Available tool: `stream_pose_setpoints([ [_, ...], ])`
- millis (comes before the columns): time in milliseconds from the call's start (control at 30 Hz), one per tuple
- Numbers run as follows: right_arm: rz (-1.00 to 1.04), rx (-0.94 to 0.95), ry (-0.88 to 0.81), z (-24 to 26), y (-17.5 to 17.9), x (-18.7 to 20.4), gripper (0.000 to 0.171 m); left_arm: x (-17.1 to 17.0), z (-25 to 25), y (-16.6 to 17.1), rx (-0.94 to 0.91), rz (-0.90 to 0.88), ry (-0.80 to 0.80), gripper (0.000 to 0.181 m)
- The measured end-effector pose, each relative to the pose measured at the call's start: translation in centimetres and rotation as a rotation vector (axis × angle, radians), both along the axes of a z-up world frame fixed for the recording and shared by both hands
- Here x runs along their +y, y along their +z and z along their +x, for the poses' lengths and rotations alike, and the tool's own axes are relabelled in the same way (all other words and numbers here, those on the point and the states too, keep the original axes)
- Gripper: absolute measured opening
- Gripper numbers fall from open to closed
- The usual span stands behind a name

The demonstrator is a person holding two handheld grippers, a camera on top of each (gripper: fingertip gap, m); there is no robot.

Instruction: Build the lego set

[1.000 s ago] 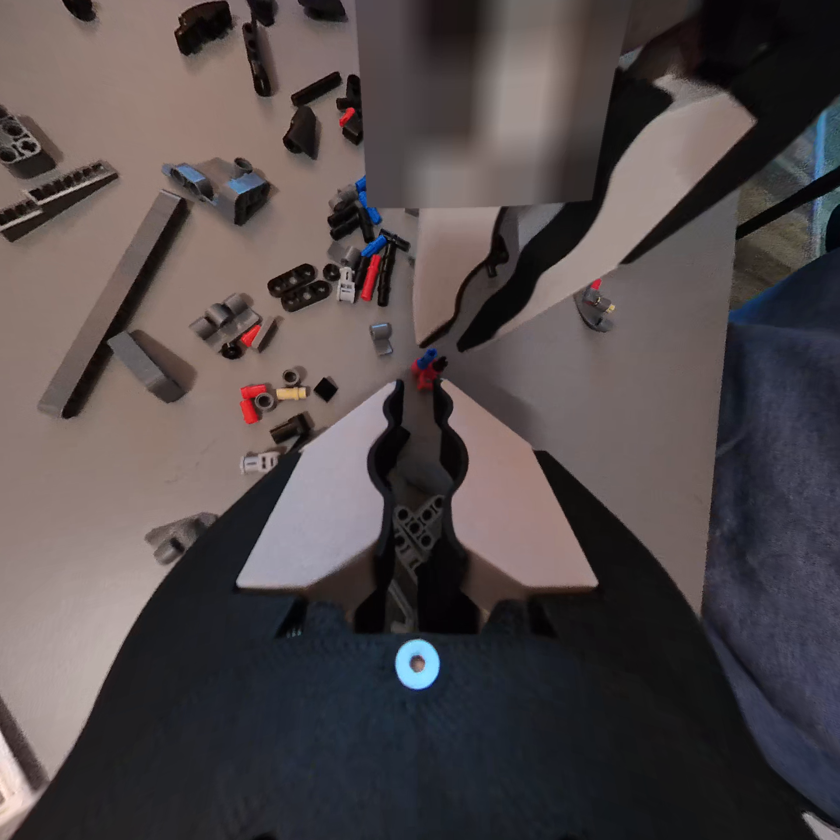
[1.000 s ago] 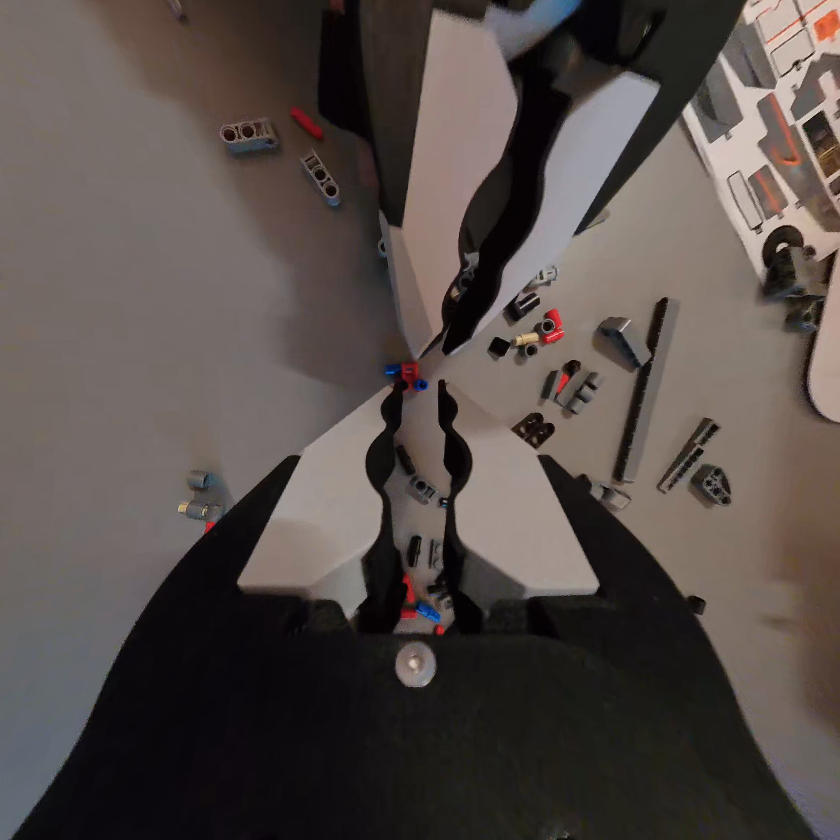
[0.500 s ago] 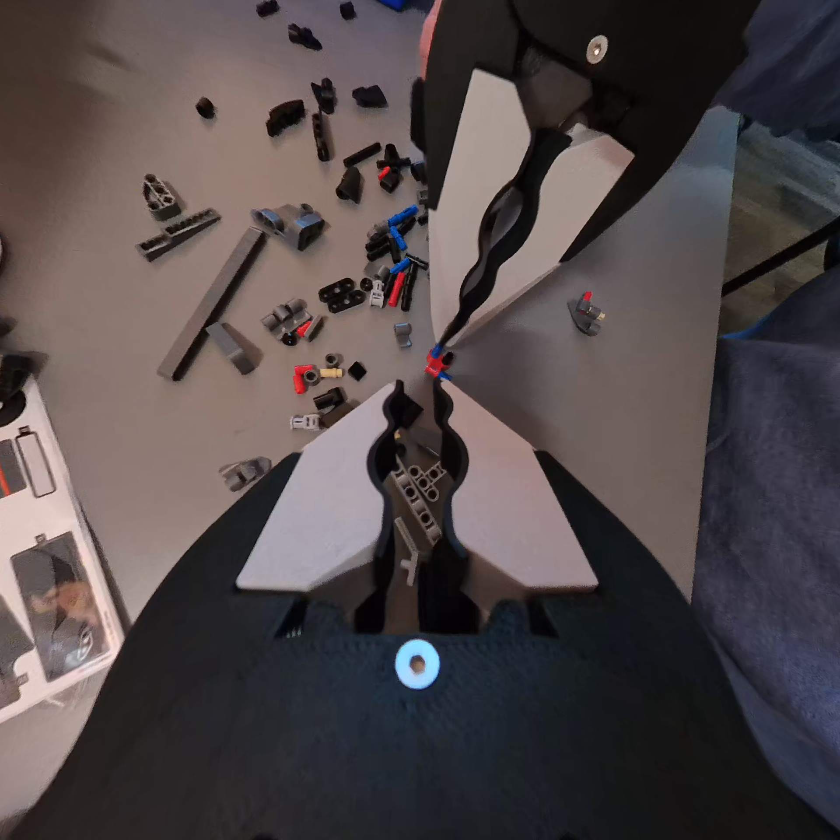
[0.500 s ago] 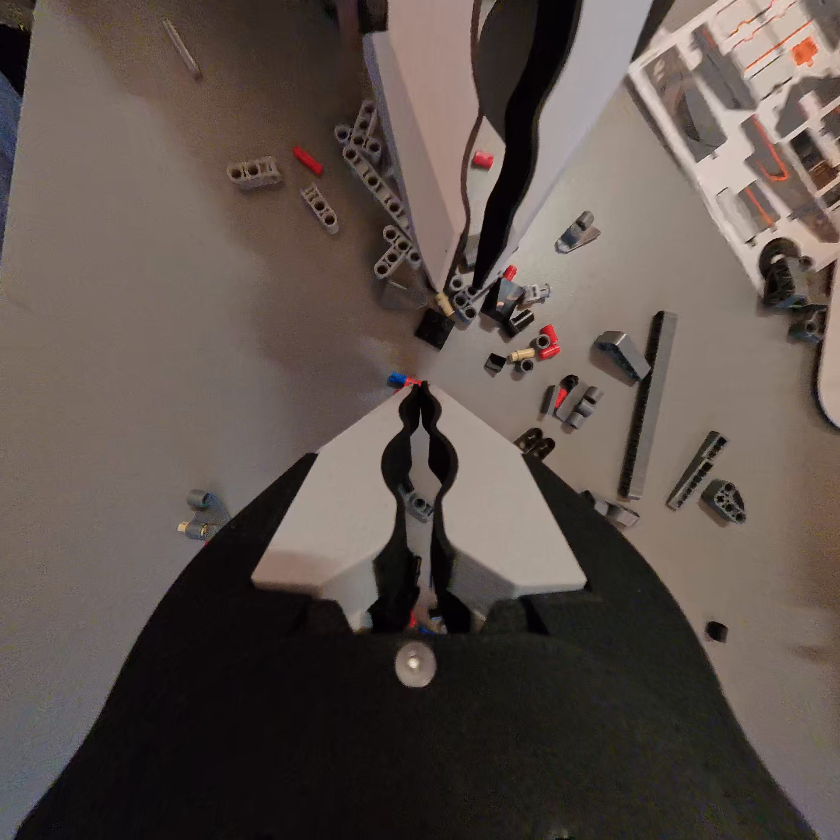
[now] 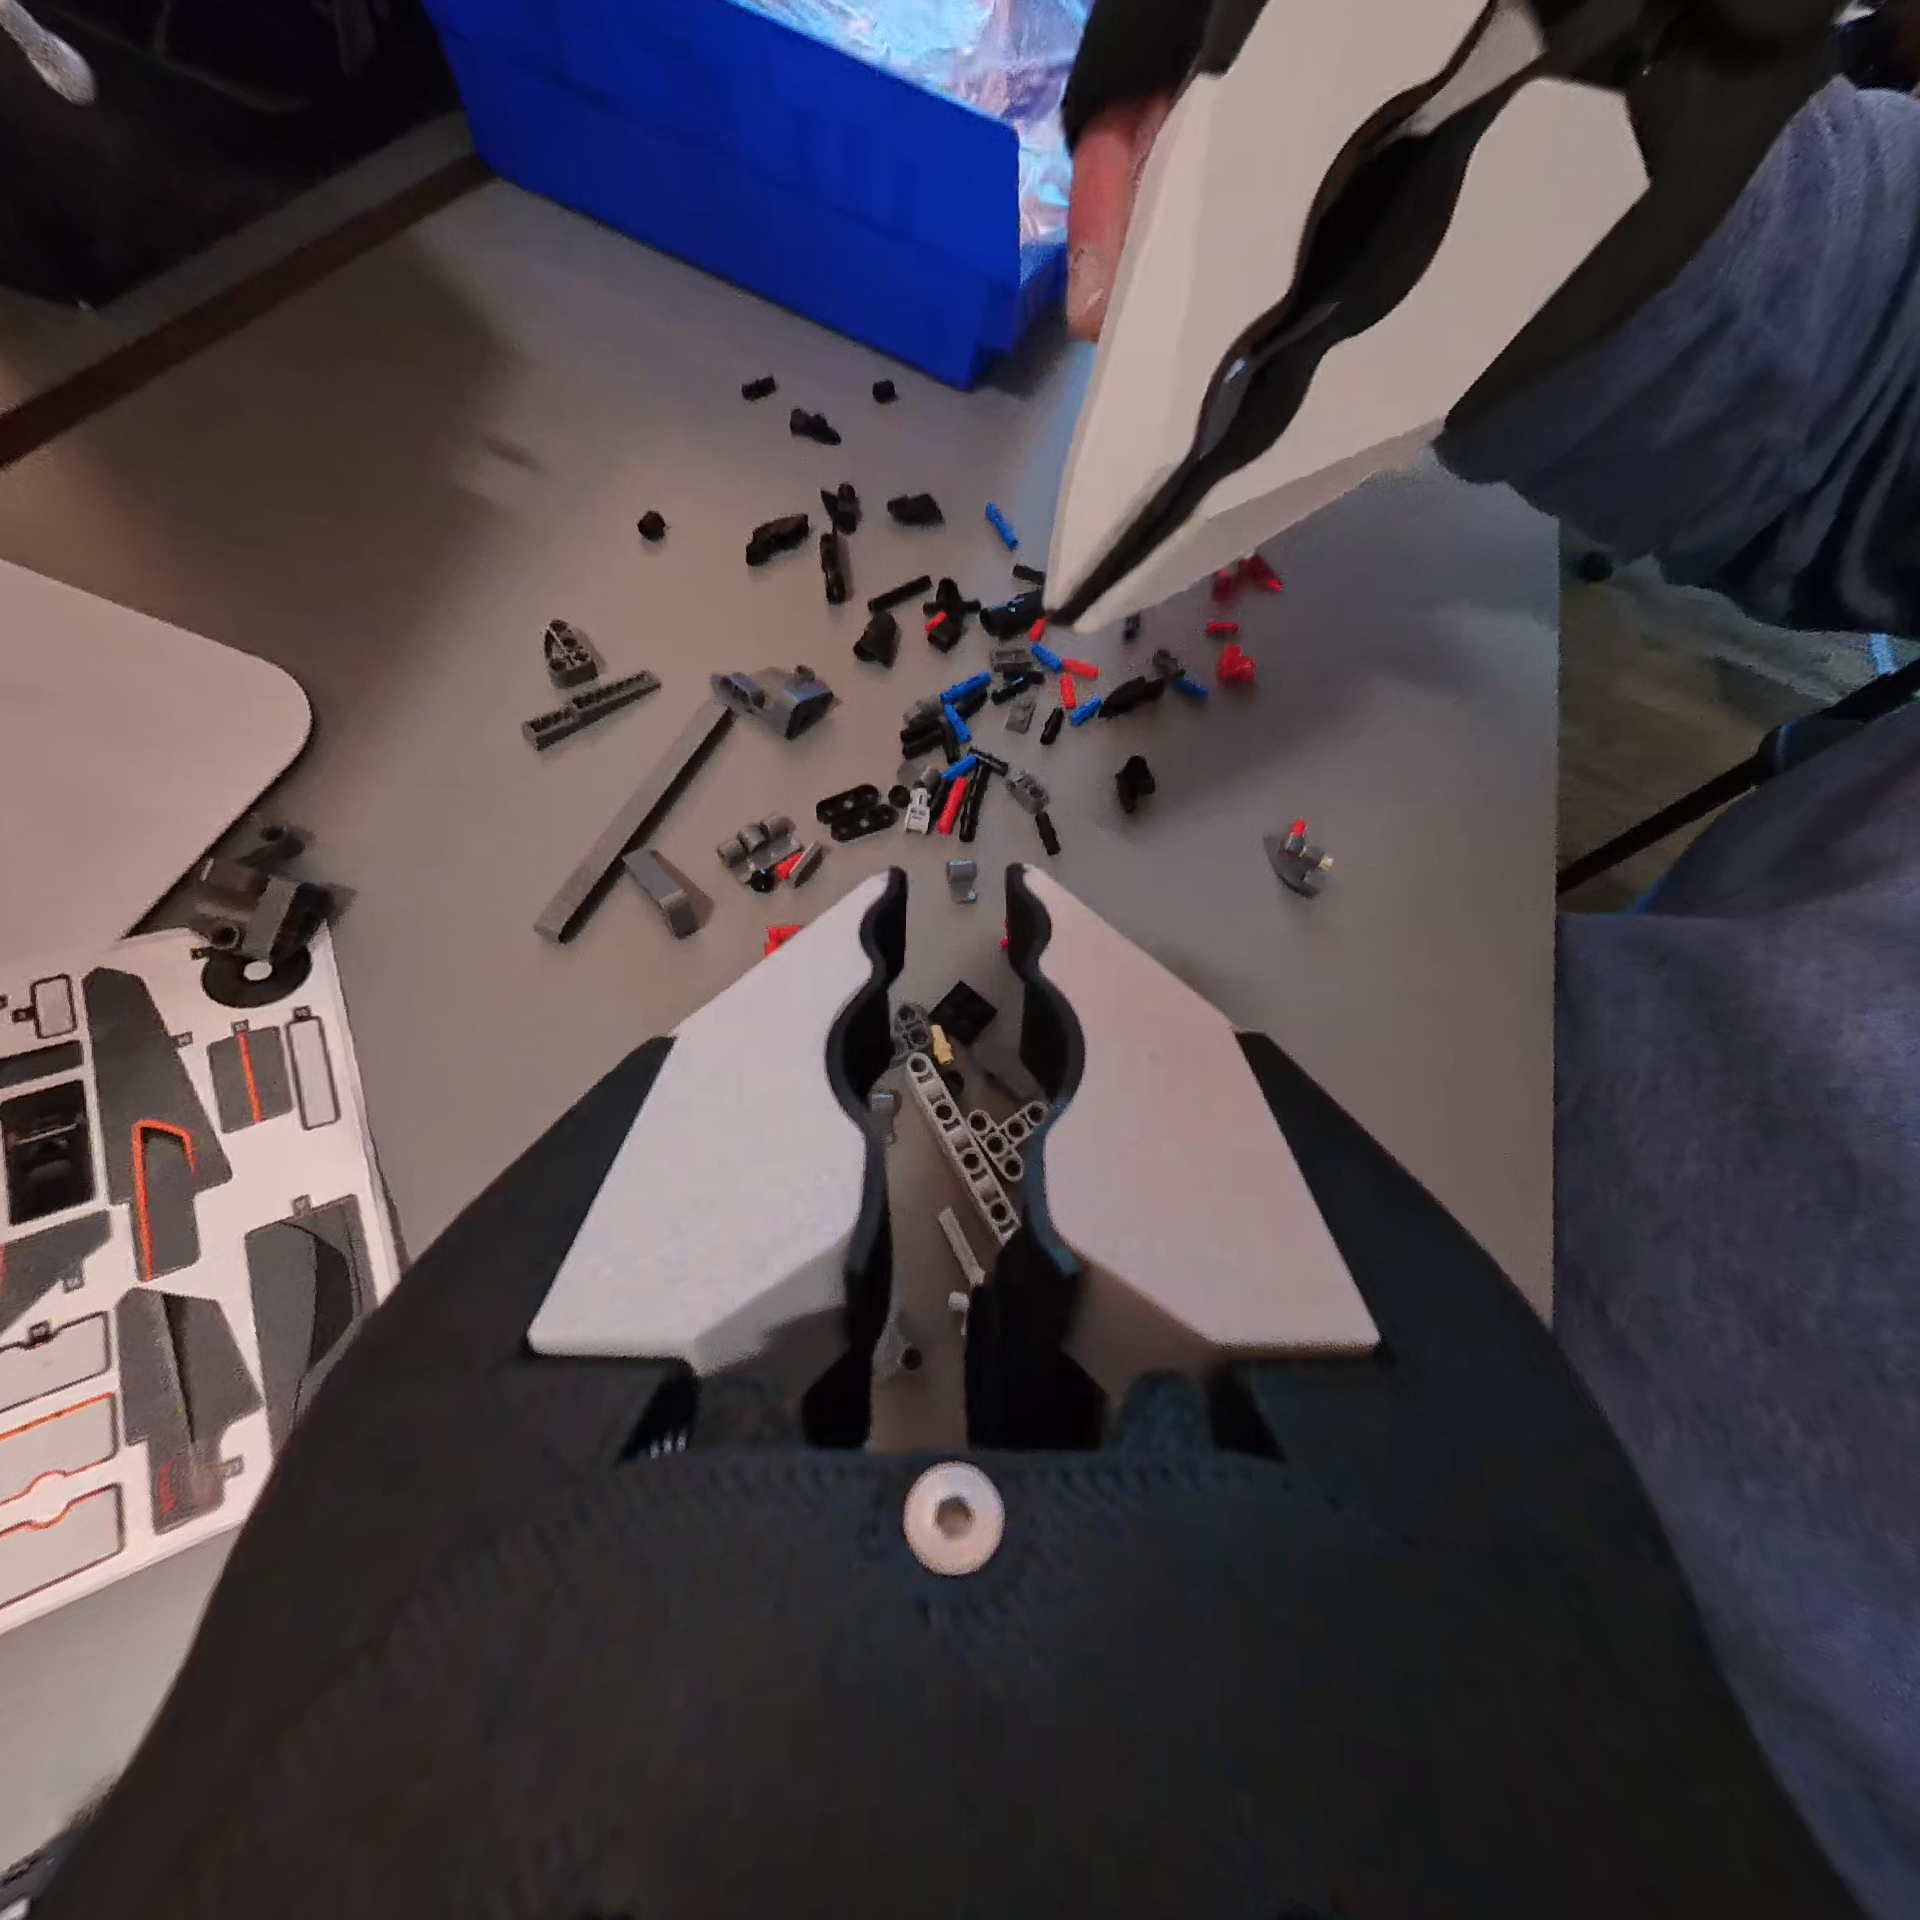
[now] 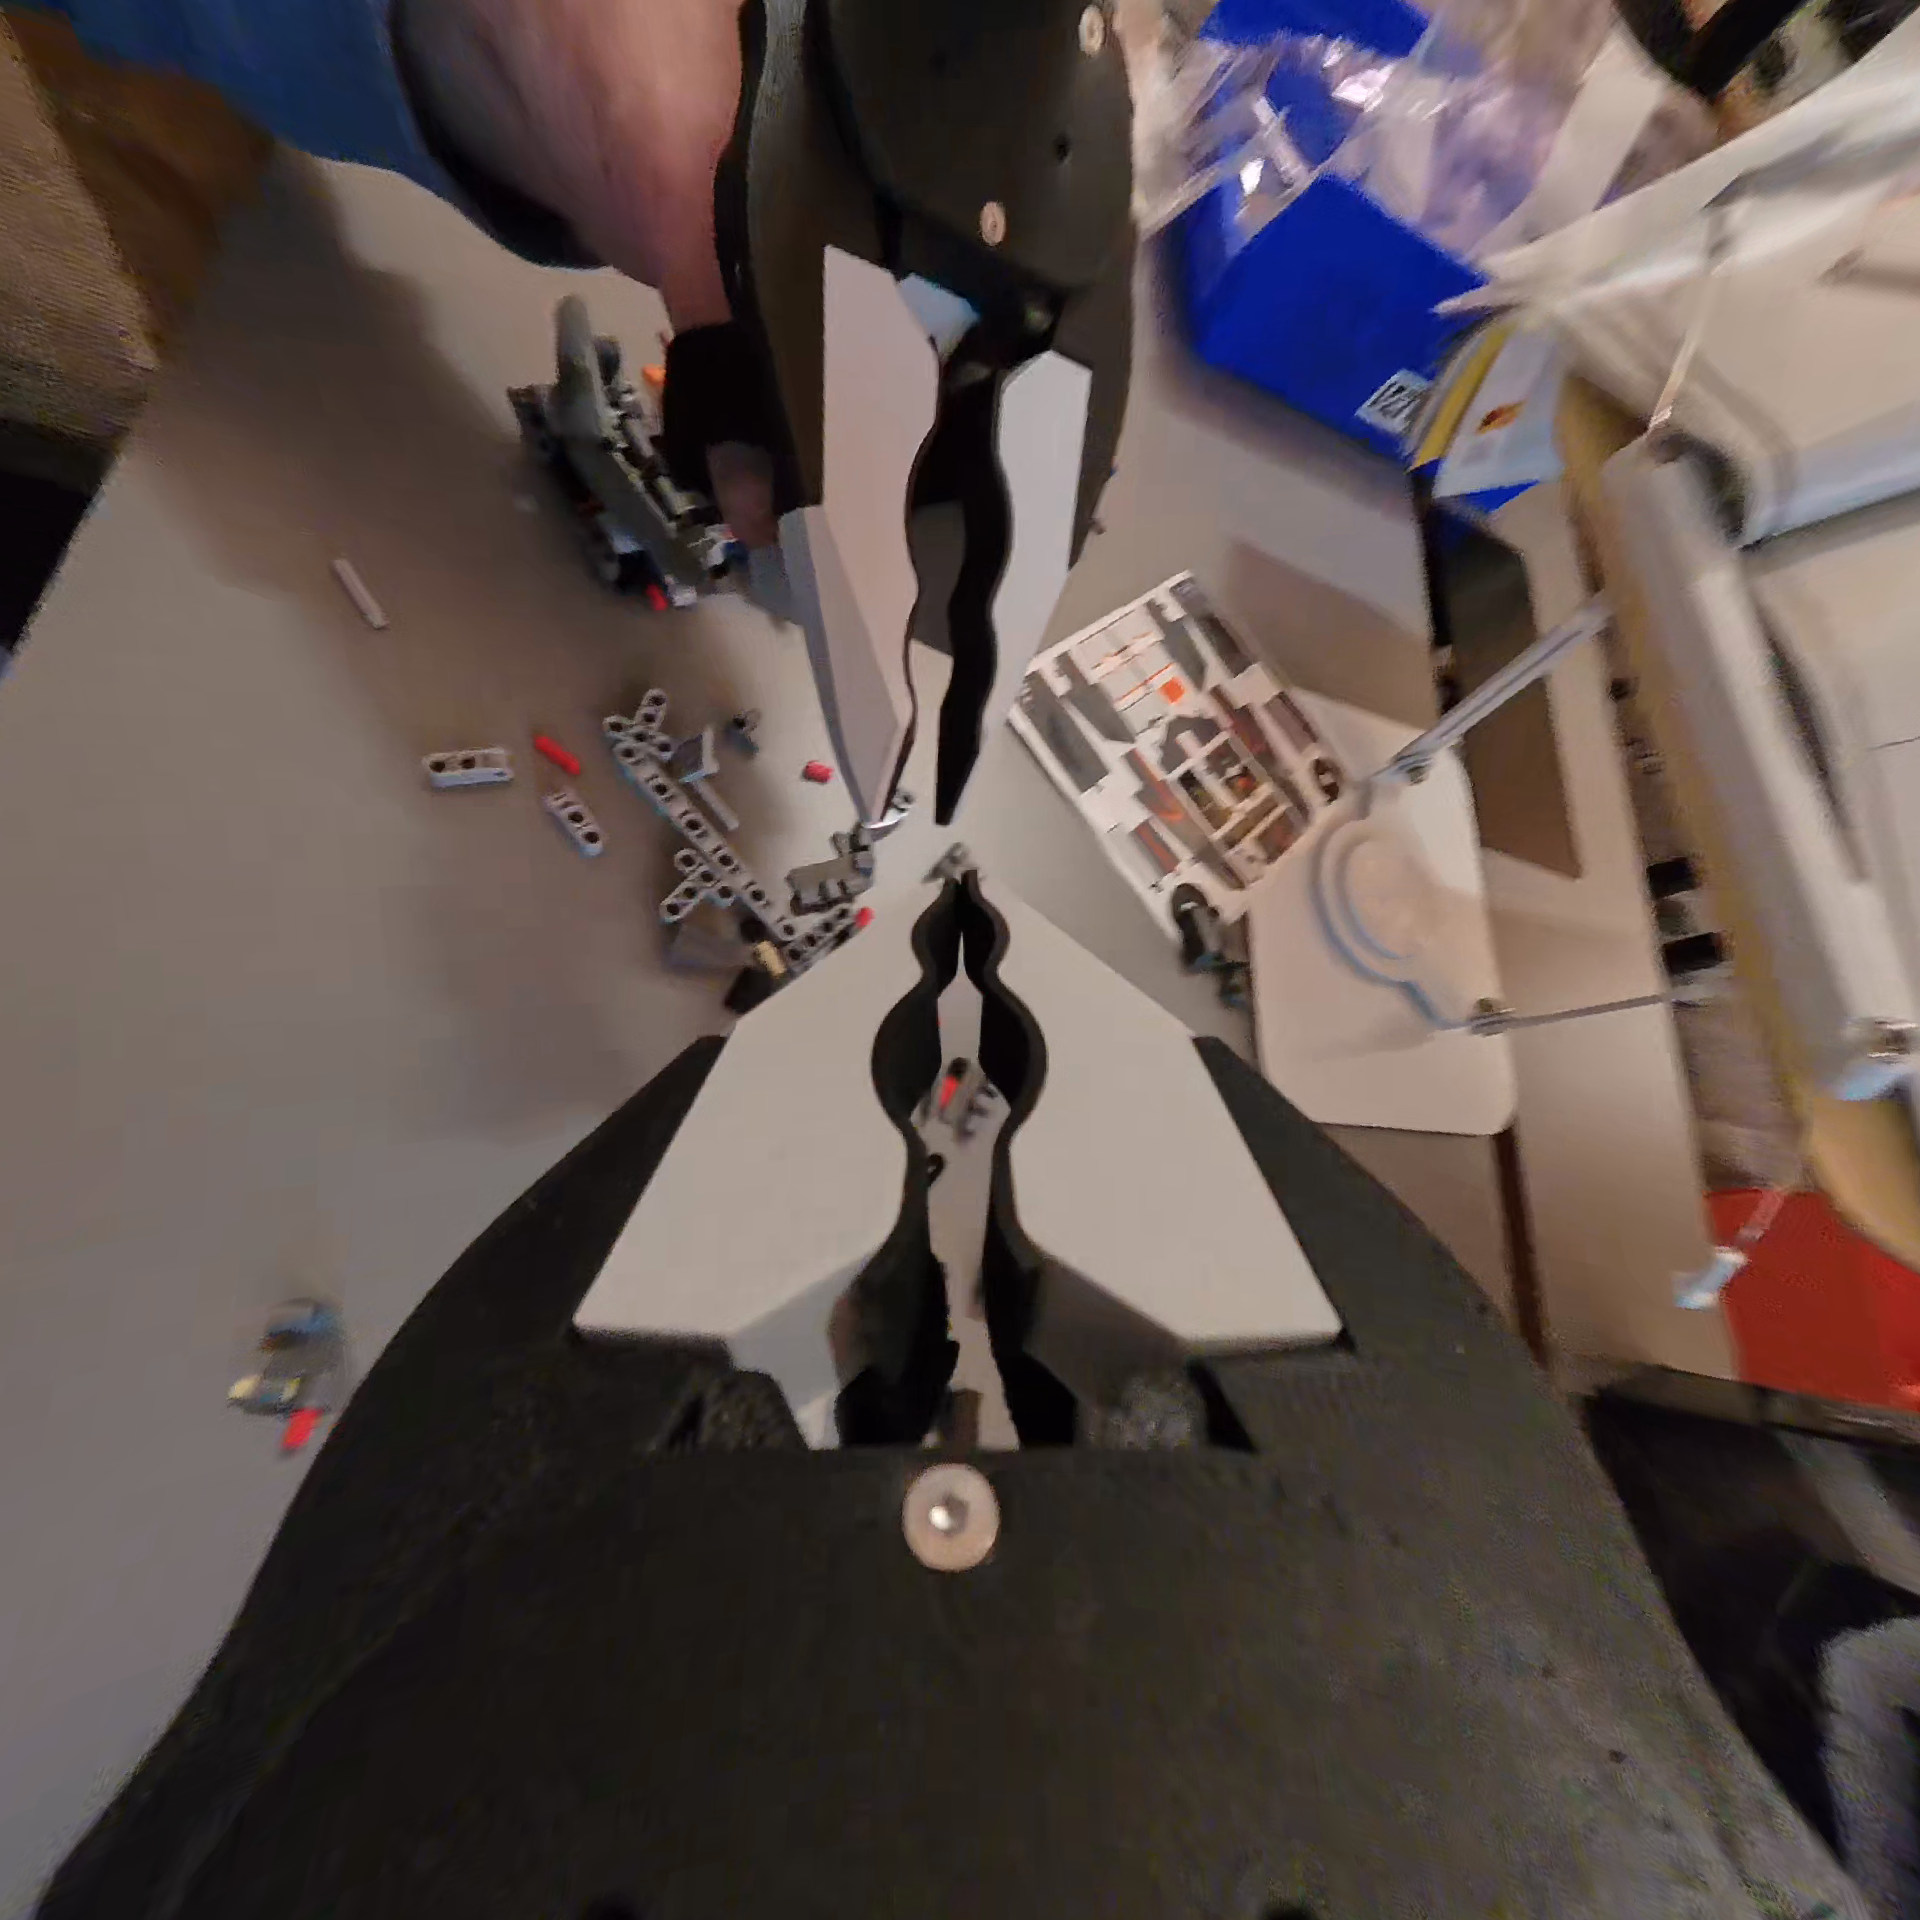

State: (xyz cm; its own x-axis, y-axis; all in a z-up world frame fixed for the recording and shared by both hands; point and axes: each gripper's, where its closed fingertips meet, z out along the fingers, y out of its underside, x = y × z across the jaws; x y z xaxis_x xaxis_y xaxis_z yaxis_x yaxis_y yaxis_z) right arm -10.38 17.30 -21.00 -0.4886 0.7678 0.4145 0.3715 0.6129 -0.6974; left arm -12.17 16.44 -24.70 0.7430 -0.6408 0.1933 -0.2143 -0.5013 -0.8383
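Observation:
Loose lego pieces lie on a grey table point(image 5: 416, 468). My left gripper point(image 5: 956, 888) is open and empty, held above a light grey beam assembly point(image 5: 977, 1143) that shows between its fingers. It also shows in the right wrist view point(image 6: 920, 805), pointing down beside the same assembly point(image 6: 717, 831). My right gripper point(image 6: 961, 883) is shut with a small piece point(image 6: 948, 860) at its tips; blur hides its colour. In the left wrist view its tips point(image 5: 1060, 613) hang over a pile of small black, blue and red pins point(image 5: 987, 707).
A blue bin point(image 5: 748, 156) stands at the back. A sticker sheet point(image 5: 156, 1195) and a white board point(image 5: 125, 748) lie at the left. A long grey beam point(image 5: 644, 821) lies mid-table. A partly built model point(image 6: 613, 478) sits farther off. The table edge point(image 5: 1555, 935) borders a person's lap. Across from one pair of fingers to the other is roughly 5 cm.
My right gripper closed on a small red and blue piece and lifted away toward the pin pile. My left gripper rose and drew back, staying open. Both views now show more of the table.

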Motion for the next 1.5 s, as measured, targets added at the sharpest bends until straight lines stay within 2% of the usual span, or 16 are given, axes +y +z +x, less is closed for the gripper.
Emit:
stream_pose_setpoints([
  [33,0.040,0.027,-0.007,-0.2,0.5,0.1,0.000,0.0,0.0,0.4,-0.013,0.012,-0.001,0.017],
  [133,0.172,0.117,-0.019,-0.7,2.1,0.3,0.000,0.2,0.3,1.4,-0.094,0.024,-0.007,0.020],
  [300,0.281,0.257,-0.017,-1.2,5.1,0.0,0.000,0.7,0.8,4.6,-0.269,0.113,-0.027,0.026],
  [500,0.320,0.321,0.002,-1.0,6.7,-0.4,0.000,0.8,1.6,8.6,-0.379,0.216,-0.080,0.032],
  [600,0.342,0.311,0.002,-0.5,6.5,-0.3,0.000,1.0,1.9,8.6,-0.376,0.180,-0.093,0.030],
  [700,0.282,0.189,0.013,1.2,4.8,-0.2,0.000,0.6,2.1,6.5,-0.276,0.109,-0.099,0.024],
  [800,0.145,-0.008,0.039,4.4,1.0,-0.9,0.000,-0.3,2.4,4.3,-0.195,0.067,-0.096,0.020],
  [967,-0.049,-0.290,0.028,10.6,-6.7,-2.4,0.015,-2.2,3.2,0.3,-0.058,-0.019,-0.105,0.020],
  [1067,-0.142,-0.344,0.007,12.8,-9.2,-4.1,0.024,-3.3,3.8,-1.1,0.002,-0.034,-0.111,0.020],
  [1167,-0.159,-0.292,-0.072,12.0,-10.0,-4.0,0.024,-3.7,4.0,-2.2,0.078,-0.050,-0.105,0.020],
  [1300,-0.149,-0.187,-0.165,7.3,-8.9,-2.5,0.023,-3.4,4.5,-2.6,0.087,-0.057,-0.103,0.019],
  [1400,-0.123,-0.217,-0.207,4.9,-9.8,-0.9,0.023,-3.5,4.4,-2.8,0.113,-0.054,-0.090,0.019],
  [1500,-0.181,-0.246,-0.224,3.6,-10.9,-0.1,0.018,-3.7,4.2,-2.7,0.132,-0.042,-0.082,0.019],
])
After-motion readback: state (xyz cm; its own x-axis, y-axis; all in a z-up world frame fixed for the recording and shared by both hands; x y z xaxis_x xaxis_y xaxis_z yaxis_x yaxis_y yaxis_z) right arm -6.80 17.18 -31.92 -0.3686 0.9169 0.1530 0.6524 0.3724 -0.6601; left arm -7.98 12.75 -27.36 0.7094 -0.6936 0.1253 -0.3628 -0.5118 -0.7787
